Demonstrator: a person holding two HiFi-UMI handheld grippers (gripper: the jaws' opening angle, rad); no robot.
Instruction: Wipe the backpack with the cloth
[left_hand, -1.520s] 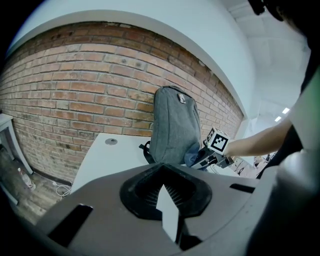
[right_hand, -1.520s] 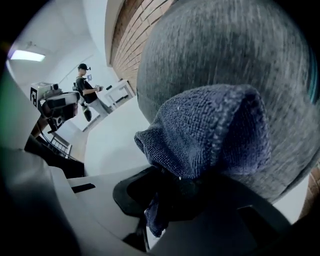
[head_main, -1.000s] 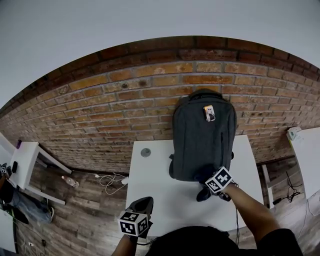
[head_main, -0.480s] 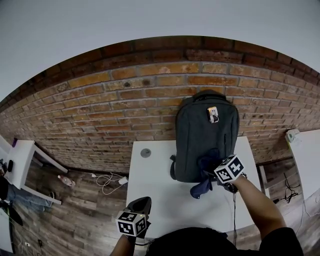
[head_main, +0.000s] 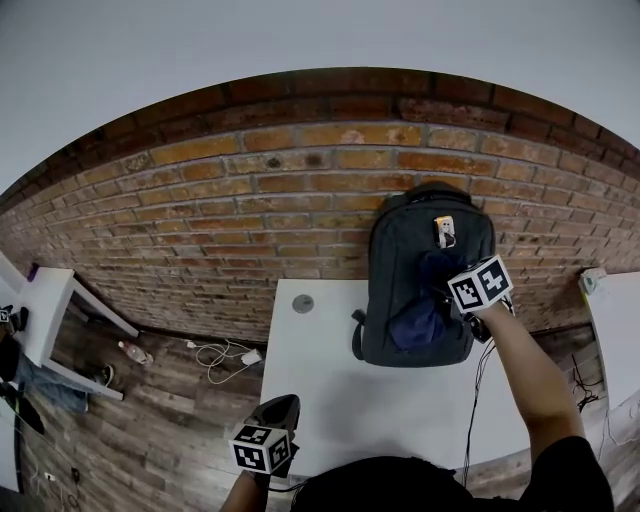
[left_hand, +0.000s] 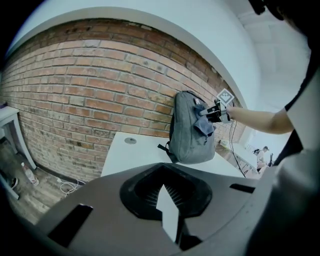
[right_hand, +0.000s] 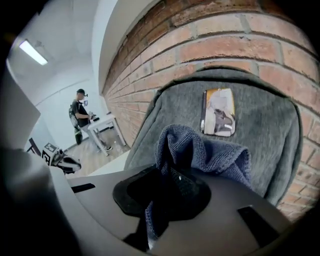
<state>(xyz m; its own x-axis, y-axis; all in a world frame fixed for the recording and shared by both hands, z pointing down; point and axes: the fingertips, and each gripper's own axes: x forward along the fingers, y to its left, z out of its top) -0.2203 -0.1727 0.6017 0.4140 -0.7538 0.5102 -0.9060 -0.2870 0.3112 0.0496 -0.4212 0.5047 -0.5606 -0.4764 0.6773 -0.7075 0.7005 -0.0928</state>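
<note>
A grey backpack (head_main: 400, 250) stands upright on the white table (head_main: 330, 380), leaning against the brick wall; it shows too in the left gripper view (left_hand: 186, 131) and fills the right gripper view (right_hand: 260, 125). A small yellow tag (head_main: 444, 230) hangs near its top (right_hand: 218, 112). My right gripper (head_main: 455, 285) is shut on a dark blue cloth (head_main: 420, 305), pressed against the pack's upper front (right_hand: 200, 150). My left gripper (head_main: 280, 420) hangs low at the table's near edge, shut, with nothing in it.
A small round grey disc (head_main: 302, 303) lies on the table left of the backpack. A white cable and plug (head_main: 225, 358) lie on the wooden floor. Another white table (head_main: 45, 310) stands far left. A person (right_hand: 80, 120) stands in the background.
My right gripper has lifted the cloth from the backpack's base up its front to near the top. The left gripper has stayed in place.
</note>
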